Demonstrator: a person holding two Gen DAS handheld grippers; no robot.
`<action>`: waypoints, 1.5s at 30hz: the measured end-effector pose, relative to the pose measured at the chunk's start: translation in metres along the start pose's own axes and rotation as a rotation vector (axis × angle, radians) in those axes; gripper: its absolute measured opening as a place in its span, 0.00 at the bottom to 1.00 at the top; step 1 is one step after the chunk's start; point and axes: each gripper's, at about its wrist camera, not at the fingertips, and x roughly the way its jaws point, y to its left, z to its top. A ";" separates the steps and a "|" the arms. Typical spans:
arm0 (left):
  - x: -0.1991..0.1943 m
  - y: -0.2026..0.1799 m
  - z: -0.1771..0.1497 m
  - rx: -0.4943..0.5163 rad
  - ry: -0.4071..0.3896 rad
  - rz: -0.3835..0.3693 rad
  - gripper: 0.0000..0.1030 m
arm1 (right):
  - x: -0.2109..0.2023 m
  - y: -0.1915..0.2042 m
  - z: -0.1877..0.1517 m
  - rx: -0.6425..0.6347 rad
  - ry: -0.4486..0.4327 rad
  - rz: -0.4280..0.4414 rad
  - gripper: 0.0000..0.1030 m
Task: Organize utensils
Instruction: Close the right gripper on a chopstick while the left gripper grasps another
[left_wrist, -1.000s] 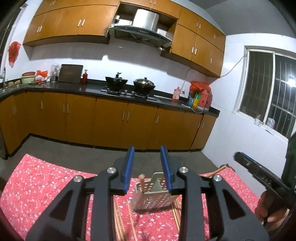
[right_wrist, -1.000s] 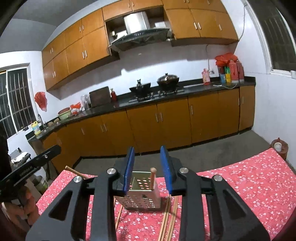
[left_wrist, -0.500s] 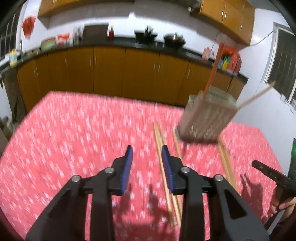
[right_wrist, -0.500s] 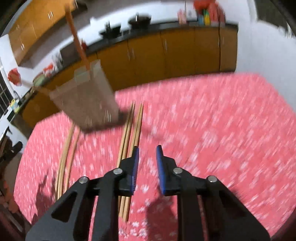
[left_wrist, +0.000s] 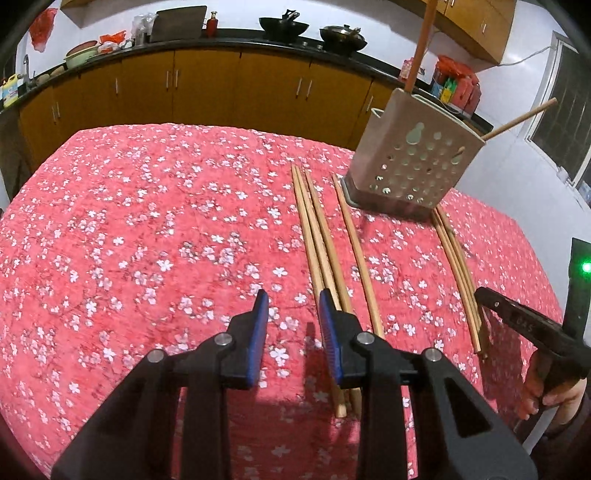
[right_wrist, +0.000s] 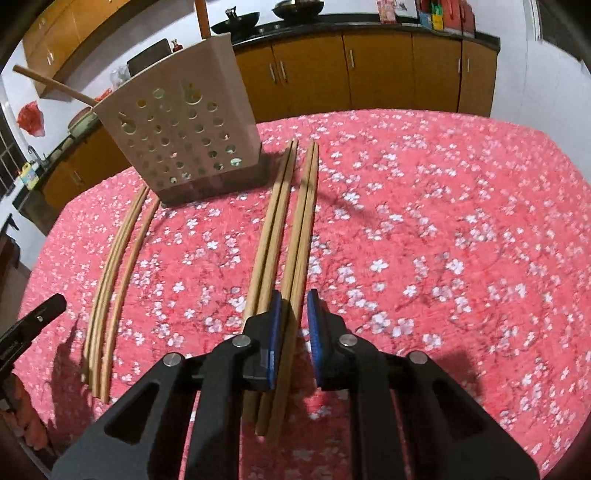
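1. Holder stood at far side of the bench, two chopsticks in it.
2. Loose chopsticks lay in front of holder, in separate bunches.
3. Left gripper fingers stood apart, empty, above cloth beside a bunch.
4. Right gripper fingers were closing, nearly shut, chopsticks between them.
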 end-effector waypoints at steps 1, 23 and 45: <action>0.000 -0.001 0.000 0.001 0.002 -0.002 0.28 | -0.001 -0.003 0.001 0.009 0.000 0.006 0.12; 0.019 -0.014 -0.013 0.047 0.071 -0.046 0.19 | -0.006 -0.029 -0.001 0.067 -0.014 -0.077 0.08; 0.026 0.007 -0.009 0.060 0.027 0.086 0.09 | -0.011 -0.020 -0.009 -0.005 -0.054 -0.064 0.08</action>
